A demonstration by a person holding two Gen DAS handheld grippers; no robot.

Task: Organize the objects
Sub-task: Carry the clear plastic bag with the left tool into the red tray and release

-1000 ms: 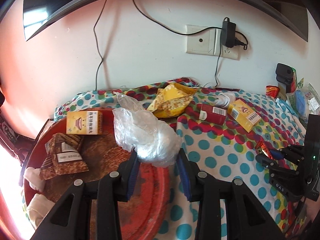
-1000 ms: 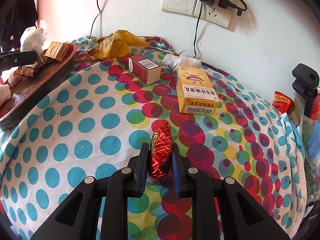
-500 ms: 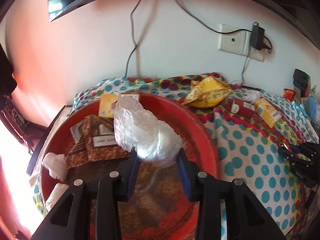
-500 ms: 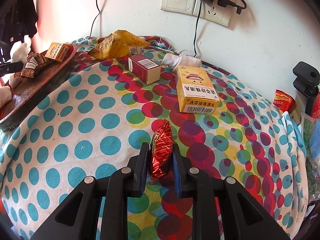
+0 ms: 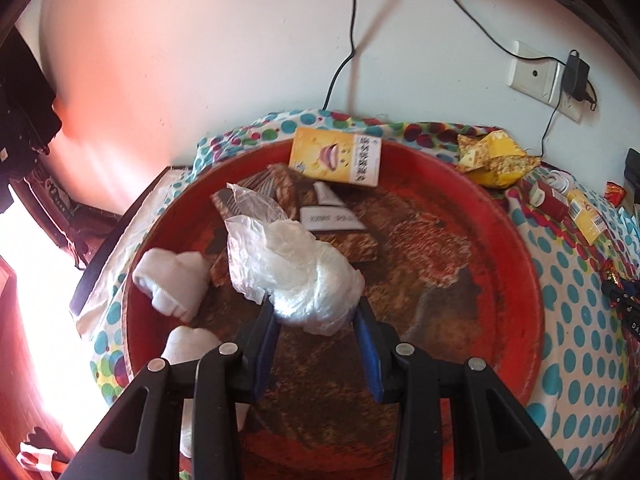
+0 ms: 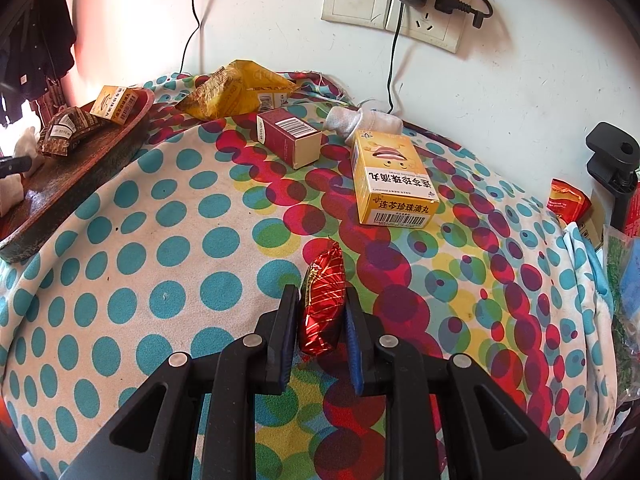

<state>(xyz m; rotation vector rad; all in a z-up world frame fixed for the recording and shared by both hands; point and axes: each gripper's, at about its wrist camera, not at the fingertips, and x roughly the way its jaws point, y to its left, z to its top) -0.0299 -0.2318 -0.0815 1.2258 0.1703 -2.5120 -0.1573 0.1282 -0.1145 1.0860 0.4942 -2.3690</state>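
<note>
Leftward since earlier, the left gripper [image 5: 316,314] now hangs over the round red tray [image 5: 516,248].
Its jaws pinch a crinkly clear plastic bag [image 5: 292,268]; the right gripper [image 6: 320,316] clamps a shiny red foil candy [image 6: 323,300].

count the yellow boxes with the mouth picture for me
2. One yellow box leans on the far rim of the red tray. The other box lies flat on the dotted cloth, right of the maroon box. More could be hidden under clutter.
</note>
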